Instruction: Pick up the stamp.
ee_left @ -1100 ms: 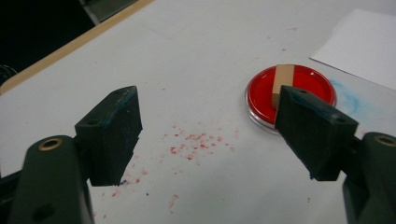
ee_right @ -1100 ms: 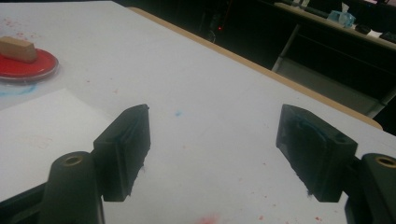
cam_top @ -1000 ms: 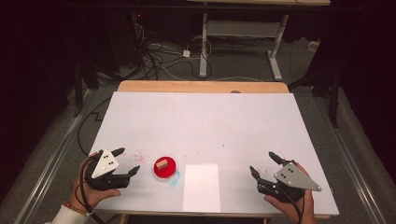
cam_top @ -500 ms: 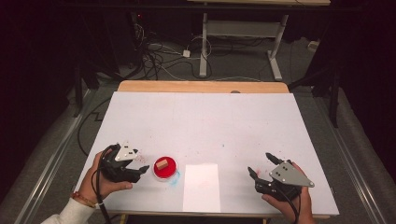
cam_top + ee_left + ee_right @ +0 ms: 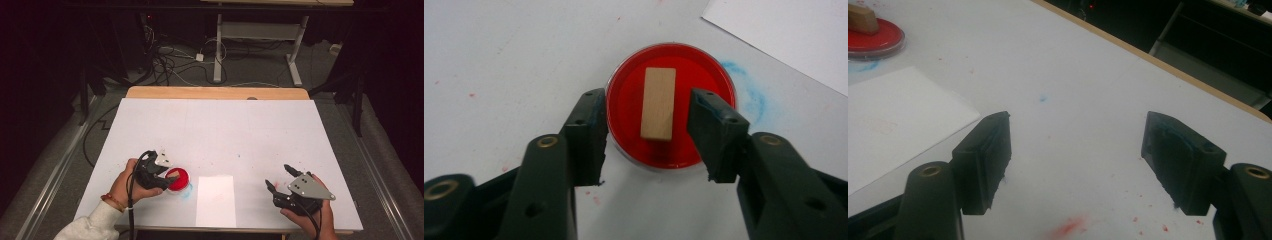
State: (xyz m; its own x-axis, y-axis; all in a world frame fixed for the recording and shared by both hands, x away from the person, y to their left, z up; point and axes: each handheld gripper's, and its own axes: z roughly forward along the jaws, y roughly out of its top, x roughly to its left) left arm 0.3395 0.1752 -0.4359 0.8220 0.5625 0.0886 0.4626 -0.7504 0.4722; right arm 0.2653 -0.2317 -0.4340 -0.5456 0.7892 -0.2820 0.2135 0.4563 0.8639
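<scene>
Left gripper view: my left gripper (image 5: 649, 137) sits over the red dish (image 5: 624, 100), its 2 jaws astride the wooden block (image 5: 658, 103) that lies flat in the dish's middle. The jaws have just been closing, yet gaps show on both sides of the block, so nothing is clenched. One pad overlaps the dish's rim; the other hangs above the red. A blue smear (image 5: 751, 95) marks the table (image 5: 499, 45) just beside the dish, and the white paper (image 5: 789, 35) lies past it. My right gripper (image 5: 1075, 160) rests well apart from the dish, past the paper, jaws parted on bare table.
</scene>
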